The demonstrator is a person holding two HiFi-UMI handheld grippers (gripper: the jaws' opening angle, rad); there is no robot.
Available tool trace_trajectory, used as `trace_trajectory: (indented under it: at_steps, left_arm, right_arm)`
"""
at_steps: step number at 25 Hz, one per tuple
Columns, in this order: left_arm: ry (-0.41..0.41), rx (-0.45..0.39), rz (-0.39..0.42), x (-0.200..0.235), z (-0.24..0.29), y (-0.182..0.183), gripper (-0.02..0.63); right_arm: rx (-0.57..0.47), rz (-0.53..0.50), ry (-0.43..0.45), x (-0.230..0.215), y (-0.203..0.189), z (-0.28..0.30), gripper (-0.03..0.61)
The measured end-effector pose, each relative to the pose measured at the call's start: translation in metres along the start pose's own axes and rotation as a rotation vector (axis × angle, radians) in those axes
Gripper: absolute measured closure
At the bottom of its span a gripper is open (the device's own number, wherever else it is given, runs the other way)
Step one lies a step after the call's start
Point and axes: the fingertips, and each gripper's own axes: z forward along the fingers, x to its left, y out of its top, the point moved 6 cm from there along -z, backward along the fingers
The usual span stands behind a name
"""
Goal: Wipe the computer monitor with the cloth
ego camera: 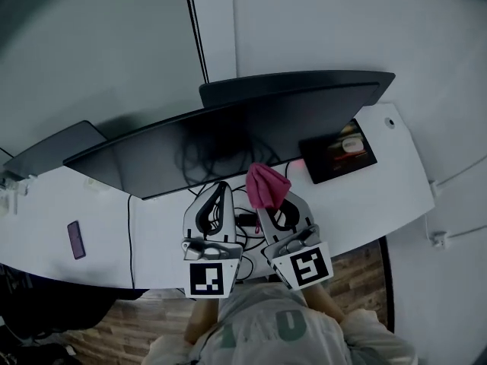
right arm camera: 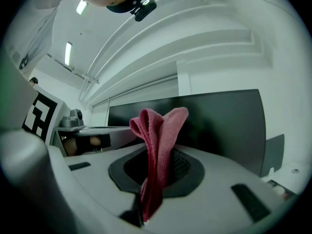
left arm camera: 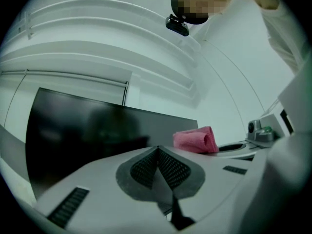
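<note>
A wide dark computer monitor [ego camera: 228,131] stands on the white desk [ego camera: 365,204], screen off. My right gripper [ego camera: 272,192] is shut on a folded pink cloth [ego camera: 265,183], which sticks up from its jaws just below the screen's lower edge. In the right gripper view the cloth [right arm camera: 158,145] rises pinched between the jaws, with the monitor [right arm camera: 219,121] behind it. My left gripper [ego camera: 221,194] sits beside the right one, shut with nothing in it. The left gripper view shows the closed pads [left arm camera: 158,167], the cloth [left arm camera: 196,140] off to the right and the monitor [left arm camera: 87,130].
A small tablet-like screen [ego camera: 338,152] lies on the desk right of the monitor. A dark phone [ego camera: 75,239] lies at the desk's left. A second dark monitor [ego camera: 53,149] stands at far left. Cables [ego camera: 243,219] run under the monitor. Wood floor [ego camera: 365,268] shows below the desk.
</note>
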Motion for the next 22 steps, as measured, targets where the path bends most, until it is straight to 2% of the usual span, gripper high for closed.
trace_trajectory:
  at_steps: [8,13,18,22]
  left_arm:
    - [0.164,0.009,0.02,0.064,-0.046,0.004,0.598]
    - [0.269,0.02,0.046,0.108,-0.08,0.01,0.598]
    - [0.396,0.026,0.073,0.162,-0.122,0.019,0.598]
    - [0.437,0.022,0.092,0.201,-0.145,0.031,0.598]
  right_arm:
    - [-0.017,-0.016,0.145,0.06,0.004,0.039,0.522]
    - [-0.041,0.03,0.232,0.109,0.014,0.074,0.522]
    - [-0.14,0.019,0.314,0.167,0.045,0.117,0.522]
    - [-0.211,0.063,0.349,0.213,0.081,0.15,0.522]
